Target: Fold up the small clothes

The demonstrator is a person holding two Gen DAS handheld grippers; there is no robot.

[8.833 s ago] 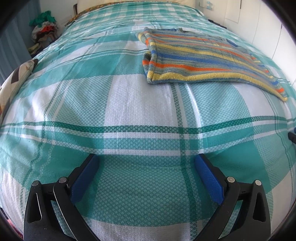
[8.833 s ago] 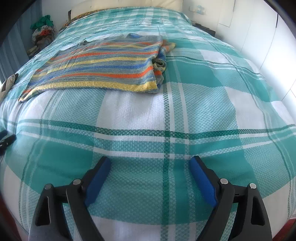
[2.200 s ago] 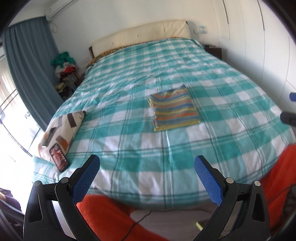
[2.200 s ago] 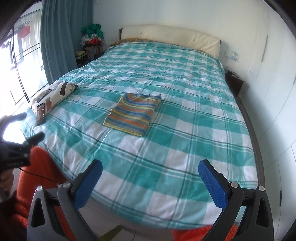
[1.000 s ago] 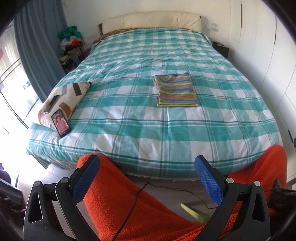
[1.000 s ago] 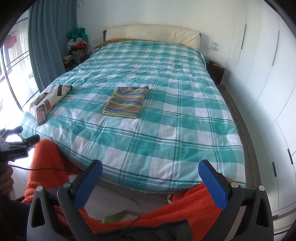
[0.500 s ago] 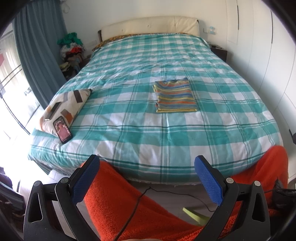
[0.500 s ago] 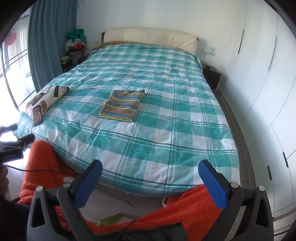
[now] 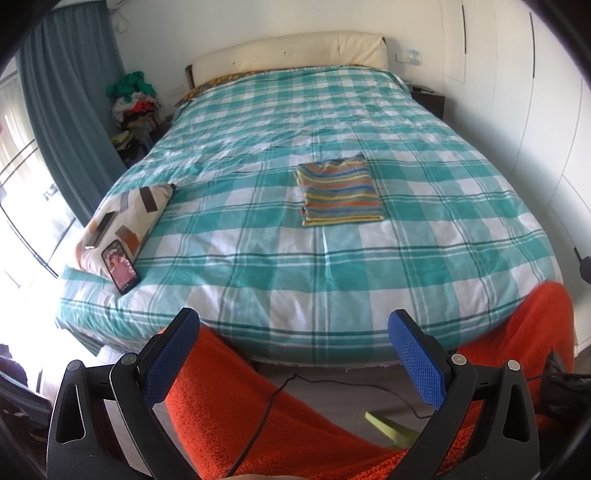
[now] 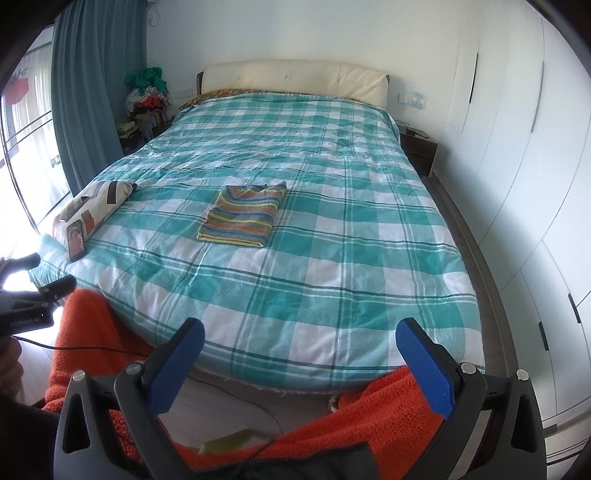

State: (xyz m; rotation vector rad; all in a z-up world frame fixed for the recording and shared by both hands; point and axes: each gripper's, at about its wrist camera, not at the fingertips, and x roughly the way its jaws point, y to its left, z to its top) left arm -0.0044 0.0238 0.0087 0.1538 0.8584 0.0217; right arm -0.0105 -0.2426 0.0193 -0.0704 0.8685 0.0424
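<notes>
A wide bed under a teal and white checked cover is filling the room, its cream padded headboard leaning against a white wall. White wardrobe doors are running along the right side, with a dark nightstand standing at the bed's far right corner. Blue-grey curtains are hanging on the left, where daylight is streaming through a window. A heap of clothes is sitting at the far left corner.
</notes>
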